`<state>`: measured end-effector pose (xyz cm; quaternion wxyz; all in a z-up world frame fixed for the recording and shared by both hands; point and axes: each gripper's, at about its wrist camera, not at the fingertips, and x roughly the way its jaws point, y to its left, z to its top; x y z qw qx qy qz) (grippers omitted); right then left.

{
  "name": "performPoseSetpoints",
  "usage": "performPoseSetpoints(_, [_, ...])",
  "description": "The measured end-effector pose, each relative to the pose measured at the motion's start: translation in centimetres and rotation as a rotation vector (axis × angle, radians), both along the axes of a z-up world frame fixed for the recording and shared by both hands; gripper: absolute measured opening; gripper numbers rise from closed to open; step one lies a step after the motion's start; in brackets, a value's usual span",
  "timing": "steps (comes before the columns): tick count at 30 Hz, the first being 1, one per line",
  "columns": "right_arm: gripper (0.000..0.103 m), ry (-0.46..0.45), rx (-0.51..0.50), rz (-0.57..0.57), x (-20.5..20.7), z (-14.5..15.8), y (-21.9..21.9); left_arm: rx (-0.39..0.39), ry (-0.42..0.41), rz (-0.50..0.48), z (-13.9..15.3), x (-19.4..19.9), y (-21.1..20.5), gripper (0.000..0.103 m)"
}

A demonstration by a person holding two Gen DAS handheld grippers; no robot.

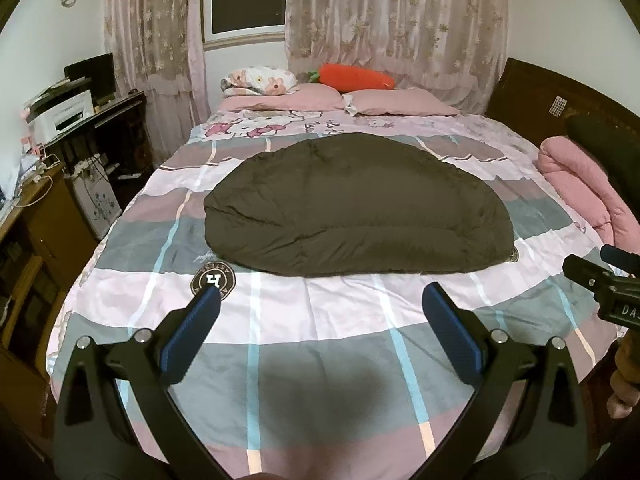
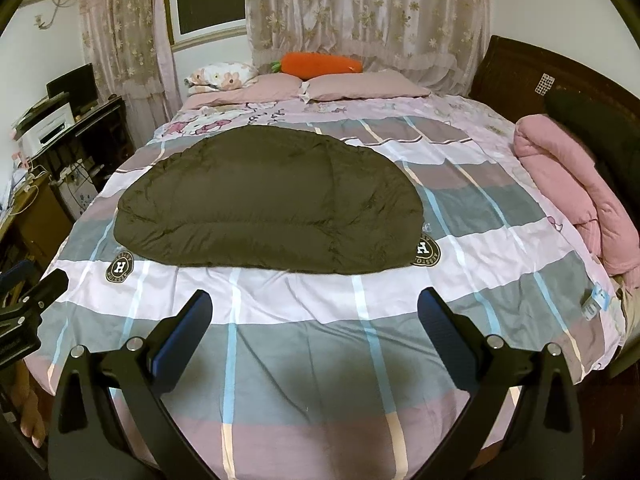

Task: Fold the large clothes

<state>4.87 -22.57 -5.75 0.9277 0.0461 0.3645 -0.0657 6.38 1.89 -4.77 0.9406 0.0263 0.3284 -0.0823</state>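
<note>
While both tools hang back over the near end of the bed (image 1: 320,380), I read this as either a pause before a fold or the close of one. My left hand-held gripper (image 1: 320,300) is released, pads wide apart and holding nothing; my right hand-held gripper (image 2: 316,300) is the same, spread and empty above the checked quilt cover. The dark padded garment (image 1: 352,212) lies in the middle of the bed, well apart from both tools, already a compact rounded bundle with its straight edge toward me. I judge it sits centred so either side can be reached. A rolled pink blanket (image 2: 568,184) lies along the right edge, and the pillows (image 1: 336,100) and a carrot cushion (image 1: 356,77) sit at the far end, clear of the working area.
</note>
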Motion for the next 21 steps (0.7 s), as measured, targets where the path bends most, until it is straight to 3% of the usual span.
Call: performPoseSetpoints(21, [0.102, 0.021, -0.010, 0.029, 0.01, -0.47, -0.27, -0.010, -0.014, -0.009, 0.23, -0.15, 0.20, 0.101])
